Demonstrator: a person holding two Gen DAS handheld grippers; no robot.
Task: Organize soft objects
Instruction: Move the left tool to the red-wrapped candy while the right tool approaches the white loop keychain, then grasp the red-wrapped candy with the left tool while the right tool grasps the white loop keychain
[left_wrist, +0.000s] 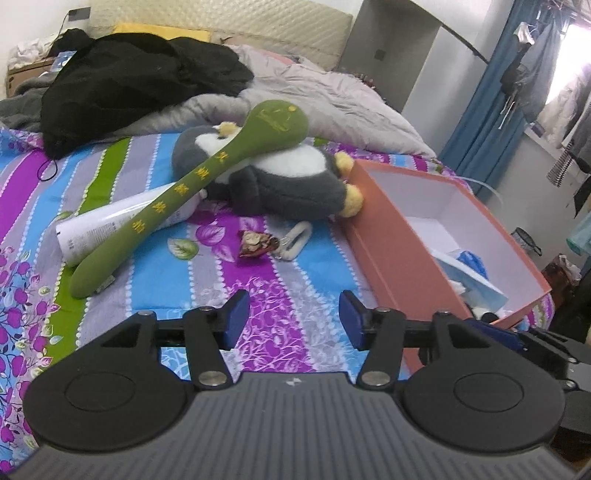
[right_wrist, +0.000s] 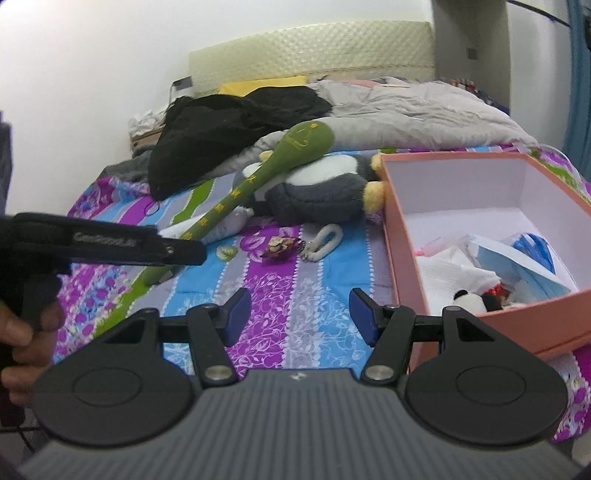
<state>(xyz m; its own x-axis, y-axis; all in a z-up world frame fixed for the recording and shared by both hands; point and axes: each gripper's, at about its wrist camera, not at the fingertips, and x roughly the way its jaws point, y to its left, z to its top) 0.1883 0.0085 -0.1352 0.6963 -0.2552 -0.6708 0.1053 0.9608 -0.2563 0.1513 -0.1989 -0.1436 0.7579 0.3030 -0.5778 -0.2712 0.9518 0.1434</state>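
While both grippers hang empty above the striped bed (left_wrist: 229, 236):
Box: orange box (right_wrist: 406, 258) at the right, part filled.
Penguin plush (left_wrist: 280, 184): soft, light, beside the box; pinch its body.
Green plush stick (left_wrist: 177, 199): limp, lying across the penguin; take mid-shaft.
Left gripper (left_wrist: 293, 319): partly open, touching nothing.
Right gripper (right_wrist: 299, 315): likewise.

The left gripper (left_wrist: 293, 319) points forward and downward, its 2 blue-padded jaws standing apart with nothing between them. The right gripper (right_wrist: 299, 316) is angled the same way, its jaws also parted and empty. In the right wrist view, the left gripper's black body juts in from the left edge, gripped at its handle by the person's left hand (right_wrist: 22, 341).
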